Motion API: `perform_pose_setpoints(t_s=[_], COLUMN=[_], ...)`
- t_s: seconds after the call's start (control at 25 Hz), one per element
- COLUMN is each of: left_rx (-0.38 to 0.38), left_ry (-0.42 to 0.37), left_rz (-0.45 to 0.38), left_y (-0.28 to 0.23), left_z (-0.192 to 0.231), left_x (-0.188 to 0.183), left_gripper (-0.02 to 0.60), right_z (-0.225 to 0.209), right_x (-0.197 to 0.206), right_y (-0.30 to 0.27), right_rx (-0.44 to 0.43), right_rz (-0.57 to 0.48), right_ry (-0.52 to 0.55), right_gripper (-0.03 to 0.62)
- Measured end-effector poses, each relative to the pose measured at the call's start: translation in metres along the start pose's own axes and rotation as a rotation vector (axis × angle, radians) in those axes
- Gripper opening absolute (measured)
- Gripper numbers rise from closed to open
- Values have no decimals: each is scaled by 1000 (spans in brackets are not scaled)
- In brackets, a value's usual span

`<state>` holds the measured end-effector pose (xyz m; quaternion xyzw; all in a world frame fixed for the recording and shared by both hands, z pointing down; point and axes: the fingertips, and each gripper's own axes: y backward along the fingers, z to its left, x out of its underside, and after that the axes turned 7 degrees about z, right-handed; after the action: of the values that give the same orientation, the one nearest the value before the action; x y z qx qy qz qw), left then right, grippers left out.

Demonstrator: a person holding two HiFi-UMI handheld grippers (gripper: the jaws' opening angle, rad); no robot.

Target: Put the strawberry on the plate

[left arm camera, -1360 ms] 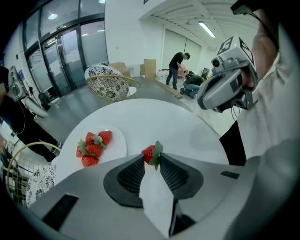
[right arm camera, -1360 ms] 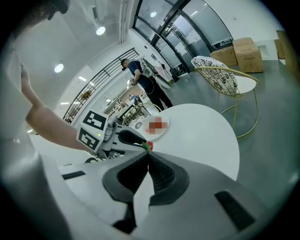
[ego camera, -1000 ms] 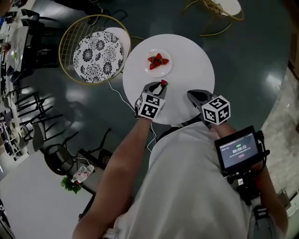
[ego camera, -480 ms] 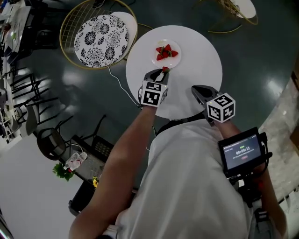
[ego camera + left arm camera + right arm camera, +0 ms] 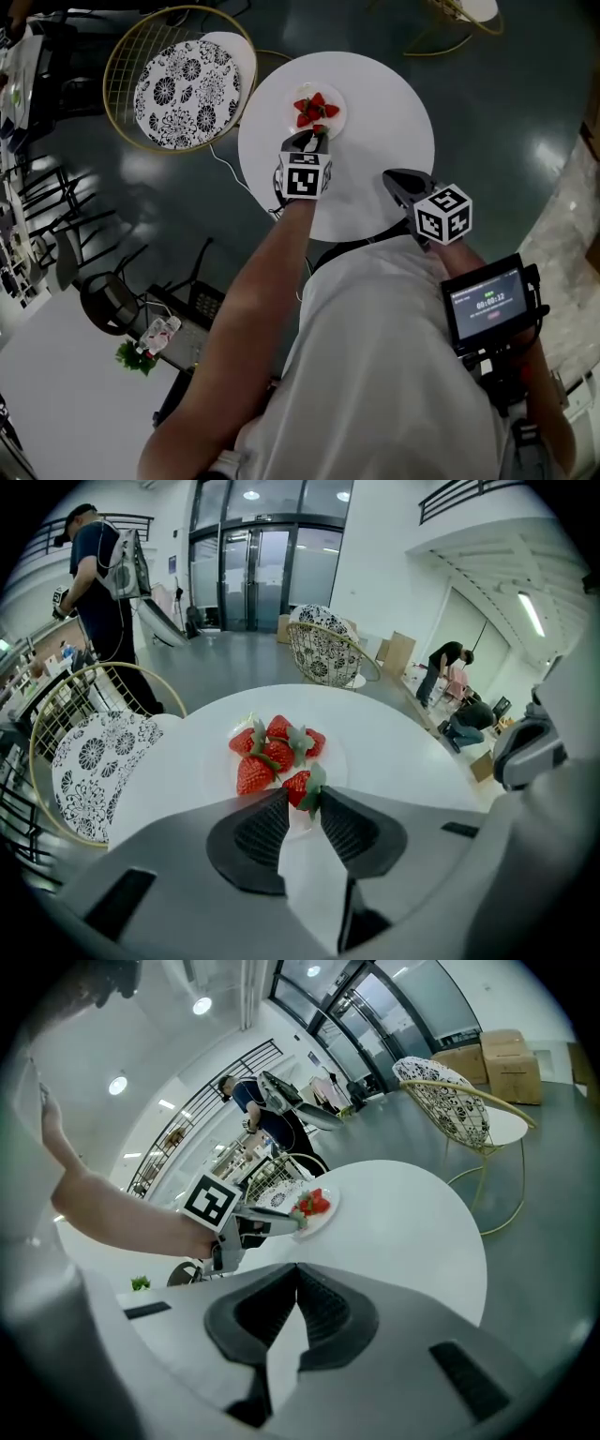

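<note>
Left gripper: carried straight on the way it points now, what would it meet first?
Probably the heap of strawberries on the plate. The left gripper, shut on a strawberry, points right at them, though depth is hard to judge.

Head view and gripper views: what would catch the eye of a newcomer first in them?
The red strawberries heaped on the small plate stand out against the round white table. At the plate's near rim the left gripper is shut on one more strawberry. The right gripper is shut and empty, nearer the person.
</note>
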<state>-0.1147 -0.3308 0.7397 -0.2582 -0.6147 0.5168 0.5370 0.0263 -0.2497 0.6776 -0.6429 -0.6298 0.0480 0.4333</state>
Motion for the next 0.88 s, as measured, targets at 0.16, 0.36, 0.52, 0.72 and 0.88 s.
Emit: perform_pose_setpoints(t_s=[0.16,0.36,0.52,0.72,0.88], left_rx=[-6,-12,-15,-19,-25], left_ry=[-10,-20,-29,-37,-29], left_rz=[-12,-7,-13,-32,-49], left_y=[-2,-2,0,7,16], left_z=[1,0,1,1,2], left_x=[-1,-1,-2,-1,1], left_gripper=[110,110,110,112,112], right_z=[1,3,1,1,2], right_x=[1,0,0,2,-1], right_y=[0,-1,-1,0,-2], right_rx=[-1,-6,-5,-7,-13], right_rz=[4,4,4,5,-1], right_ry=[-2,4,6,9,22], right_gripper=[8,8,8,8,8])
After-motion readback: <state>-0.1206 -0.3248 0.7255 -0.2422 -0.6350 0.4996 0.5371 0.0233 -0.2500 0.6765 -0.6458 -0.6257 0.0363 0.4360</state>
